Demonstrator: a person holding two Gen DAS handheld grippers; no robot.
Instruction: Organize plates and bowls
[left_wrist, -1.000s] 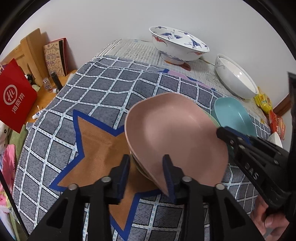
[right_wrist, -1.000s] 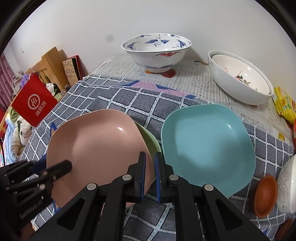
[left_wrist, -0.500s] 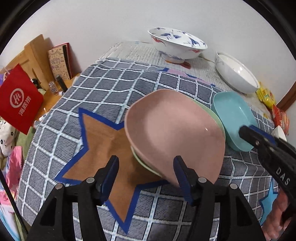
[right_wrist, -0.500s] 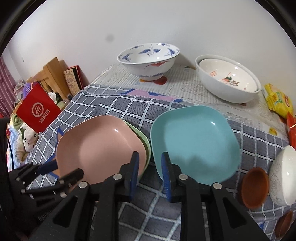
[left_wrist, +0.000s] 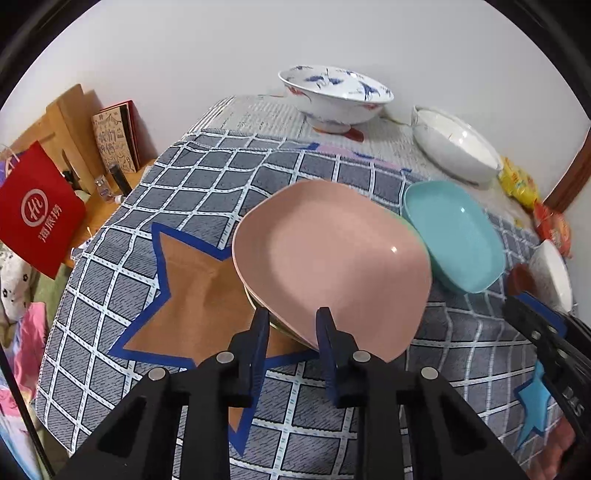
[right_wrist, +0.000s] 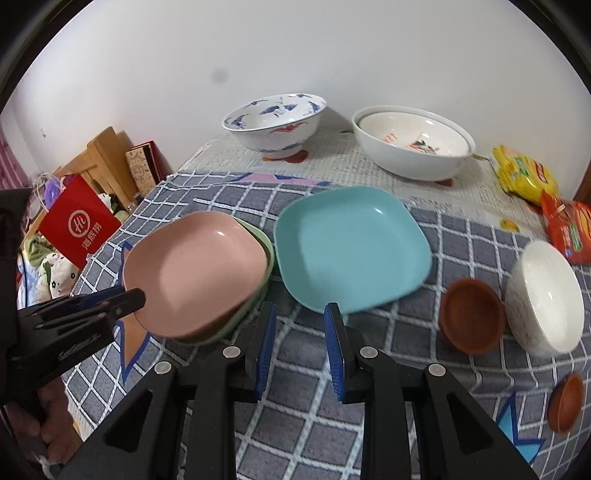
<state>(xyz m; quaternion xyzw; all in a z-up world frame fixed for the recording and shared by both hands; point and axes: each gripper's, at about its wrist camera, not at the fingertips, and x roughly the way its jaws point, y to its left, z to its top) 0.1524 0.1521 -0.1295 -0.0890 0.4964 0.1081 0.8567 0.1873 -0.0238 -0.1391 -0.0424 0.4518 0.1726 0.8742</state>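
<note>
A pink plate (left_wrist: 332, 258) (right_wrist: 195, 273) lies stacked on a green plate (right_wrist: 266, 247), over a brown star patch (left_wrist: 192, 295) on the checked cloth. A teal plate (left_wrist: 454, 236) (right_wrist: 351, 247) lies just to its right. My left gripper (left_wrist: 290, 321) is open, its fingers at the pink plate's near rim, not gripping. My right gripper (right_wrist: 299, 325) is open and empty, in front of the gap between the stack and the teal plate. The left gripper shows at the left of the right wrist view (right_wrist: 92, 306).
A blue-patterned bowl (right_wrist: 275, 123) and a nested white bowl (right_wrist: 413, 144) stand at the back. A white bowl (right_wrist: 543, 299) and two small brown dishes (right_wrist: 472, 314) (right_wrist: 565, 402) sit at the right. Snack packets (right_wrist: 524, 177) lie at the far right. A red bag (left_wrist: 37, 210) hangs off the left table edge.
Both grippers have let go of the pink plate's rim, opened and pulled back. The pink plate now rests on the green plate.
</note>
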